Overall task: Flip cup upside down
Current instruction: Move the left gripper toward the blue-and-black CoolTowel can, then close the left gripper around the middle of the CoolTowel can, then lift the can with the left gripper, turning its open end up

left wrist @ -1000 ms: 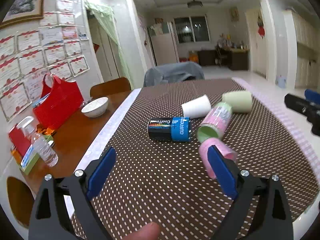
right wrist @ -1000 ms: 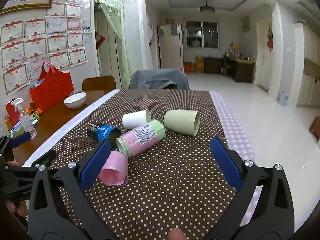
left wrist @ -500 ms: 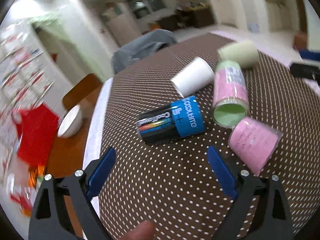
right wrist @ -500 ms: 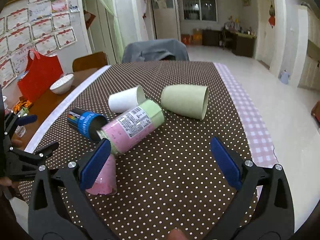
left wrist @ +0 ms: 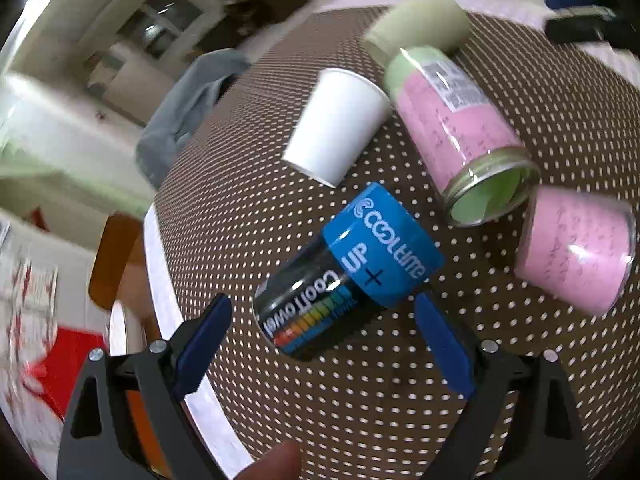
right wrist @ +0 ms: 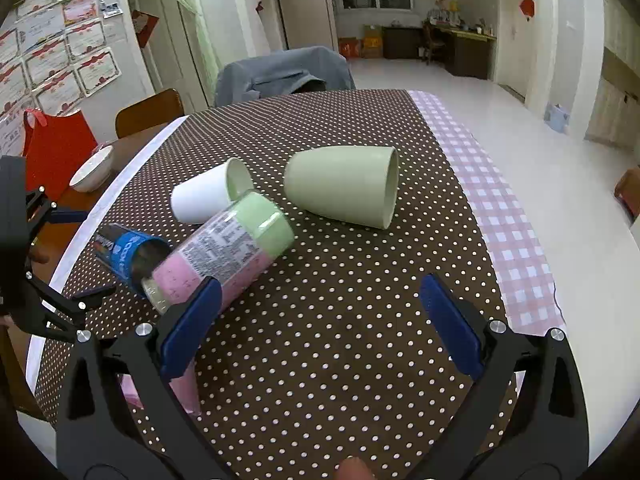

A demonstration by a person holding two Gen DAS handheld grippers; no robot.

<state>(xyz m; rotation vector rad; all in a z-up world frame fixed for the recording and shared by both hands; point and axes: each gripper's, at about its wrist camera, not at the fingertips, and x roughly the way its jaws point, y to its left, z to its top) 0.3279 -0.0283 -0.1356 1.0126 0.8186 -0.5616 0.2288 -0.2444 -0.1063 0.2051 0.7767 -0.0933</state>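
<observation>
Several cups lie on their sides on a brown dotted tablecloth (right wrist: 340, 320). A black and blue battery-print cup (left wrist: 344, 276) lies just ahead of my open left gripper (left wrist: 320, 344), between its blue fingers, untouched; it also shows in the right wrist view (right wrist: 128, 256). Beside it lie a white cup (left wrist: 336, 124), a pink and green cup (left wrist: 460, 128), a small pink cup (left wrist: 576, 248) and a pale green cup (left wrist: 420, 20). My right gripper (right wrist: 316, 324) is open and empty, near the pink and green cup (right wrist: 228, 252), with the pale green cup (right wrist: 344, 186) and white cup (right wrist: 204, 196) beyond.
A red bag (right wrist: 56, 148) and a white bowl (right wrist: 90, 170) sit on the wooden table at the left. A chair with a grey cover (right wrist: 280, 72) stands at the far end. The table's right edge has a pink checked border (right wrist: 508, 232).
My left gripper has moved forward and down toward the battery-print cup, tilting to the right. My right gripper has moved closer to the cups and lower over the table.
</observation>
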